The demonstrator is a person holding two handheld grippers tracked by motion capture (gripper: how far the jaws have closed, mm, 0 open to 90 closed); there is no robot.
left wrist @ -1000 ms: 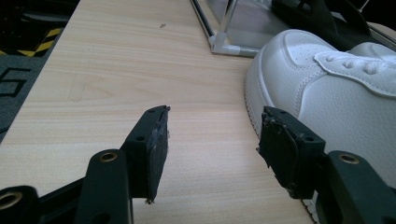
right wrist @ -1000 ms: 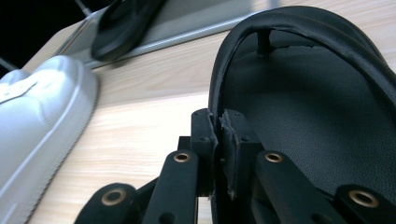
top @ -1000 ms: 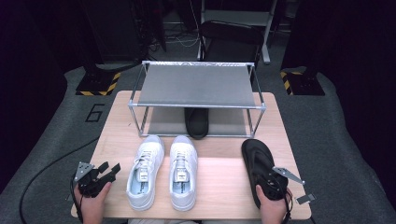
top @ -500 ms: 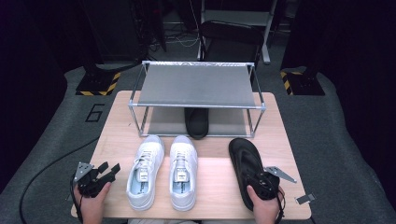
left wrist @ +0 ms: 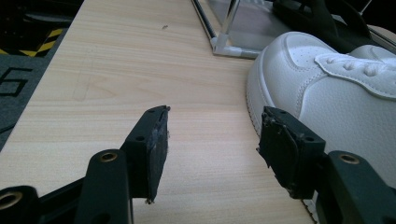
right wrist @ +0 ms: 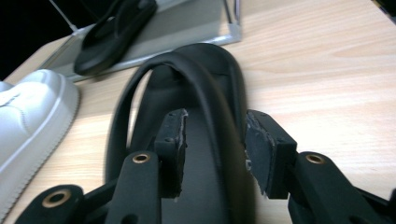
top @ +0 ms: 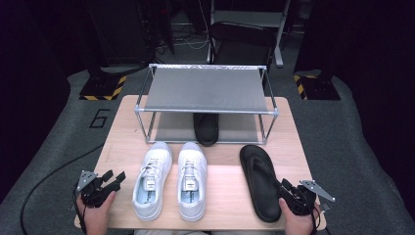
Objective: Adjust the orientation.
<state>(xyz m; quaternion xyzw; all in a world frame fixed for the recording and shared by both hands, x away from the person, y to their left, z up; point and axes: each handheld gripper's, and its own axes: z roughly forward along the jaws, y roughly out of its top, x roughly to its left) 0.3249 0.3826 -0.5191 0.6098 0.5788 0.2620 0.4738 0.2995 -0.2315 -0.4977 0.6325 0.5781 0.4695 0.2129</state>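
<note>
A "6" [top: 100,118] is marked on the floor. The rack [top: 208,89] holds one black sandal [top: 206,128]. The right gripper [top: 288,192], jaws just opening, straddles the other sandal [top: 259,180] without pressing it; the left gripper [top: 111,180] is open and empty.

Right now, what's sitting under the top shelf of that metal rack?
A black flip-flop lies on the lower level of the rack, toe end poking out toward the white sneakers. The top shelf covers its far end and whatever lies deeper.

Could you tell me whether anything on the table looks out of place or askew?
Yes: the black flip-flop on the table lies alone and angled beside the white sneakers, while its mate sits under the rack.
</note>
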